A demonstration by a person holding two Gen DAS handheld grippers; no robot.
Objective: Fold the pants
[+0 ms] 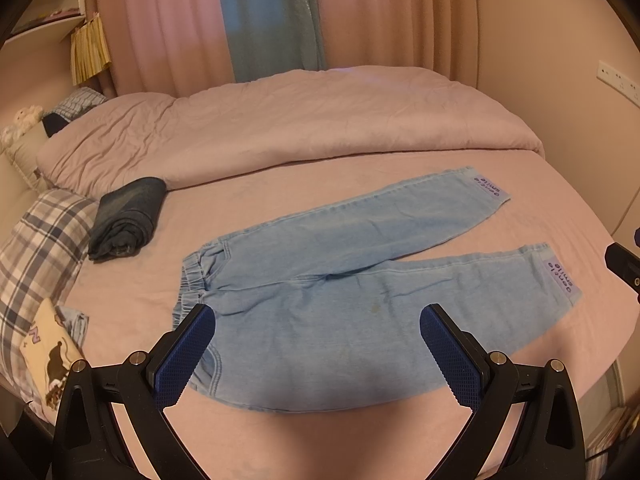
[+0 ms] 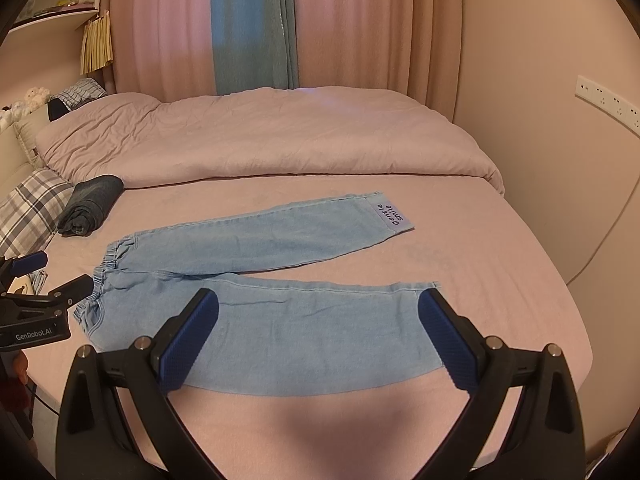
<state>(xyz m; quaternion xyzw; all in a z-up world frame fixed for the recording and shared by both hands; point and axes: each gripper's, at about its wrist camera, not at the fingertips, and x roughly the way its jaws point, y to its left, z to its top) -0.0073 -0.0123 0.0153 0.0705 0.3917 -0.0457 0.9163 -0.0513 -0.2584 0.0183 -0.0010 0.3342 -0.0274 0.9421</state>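
Two hand-held grippers are hovering above the bed (image 1: 520,184), and you are holding both released: the left hand-held gripper (image 1: 318,320) and the right hand-held gripper (image 2: 319,306) are each showing jaws spread wide with nothing between the blue pads. One pair of light blue denim pants (image 1: 320,300) is lying flat and unfolded on the pink sheet, waistband (image 1: 192,280) pointing toward the plaid pillow (image 1: 36,248), legs fanning apart toward the far side, each cuff carrying a printed label (image 1: 492,190). By my judgement, the fabric is looking soft and light for denim, draping limp rather than holding shape, so it is likely going to sag and trail wherever you are not supporting it. The elastic waistband is bunching thicker and should be giving you a firmer bite than the single-layer leg cloth. You are best taking hold at the near leg's outer edge, one hand-held gripper by the waistband corner and the other by the near cuff (image 2: 424,292), pinching the full thickness at the seam. A dark folded garment (image 1: 128,220) is sitting well apart, beside the pillow, and is not obstructing the work.
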